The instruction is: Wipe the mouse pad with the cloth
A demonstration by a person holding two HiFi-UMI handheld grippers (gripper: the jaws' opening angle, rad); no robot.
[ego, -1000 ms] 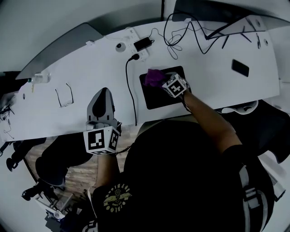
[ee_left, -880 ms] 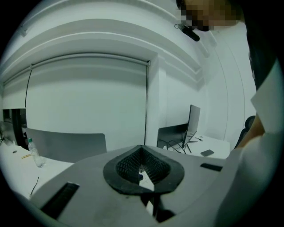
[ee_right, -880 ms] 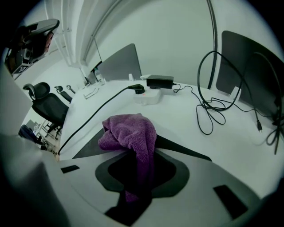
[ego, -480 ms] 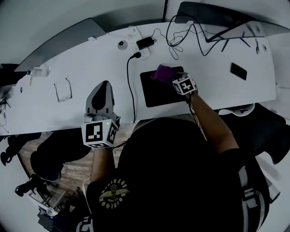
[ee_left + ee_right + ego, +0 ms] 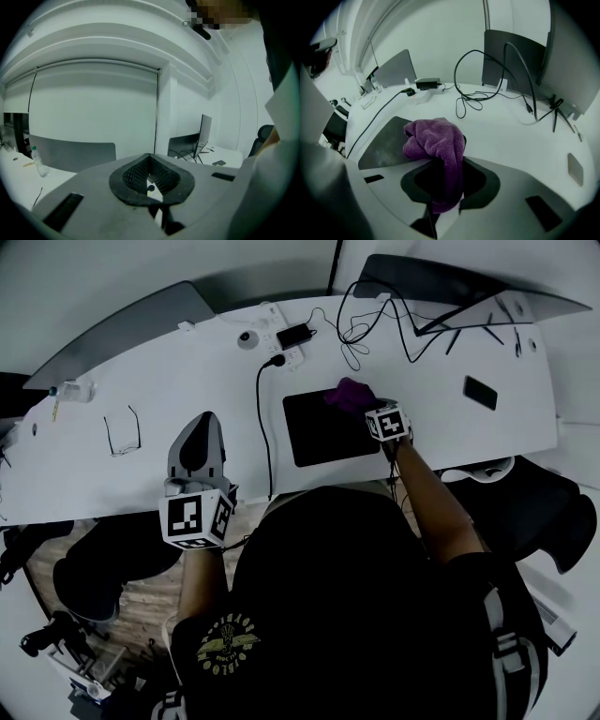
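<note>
Right claw (image 5: 449,161) clamps the purple cloth (image 5: 433,136), bunched on the mouse pad (image 5: 319,432) edge just ahead; an overlong stroke could snag the cables (image 5: 468,101) beyond; left claw (image 5: 150,161) closed, empty.

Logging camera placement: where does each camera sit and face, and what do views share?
Head view: on the person's head, facing steeply down at the desk; torso, arms, left gripper and right gripper show.
Left gripper view: on the left gripper, facing across the room; its fingers show.
Right gripper view: on the right gripper, facing along the desk; fingers hold the cloth.
Shared: head and right gripper views show cloth and mouse pad.
</note>
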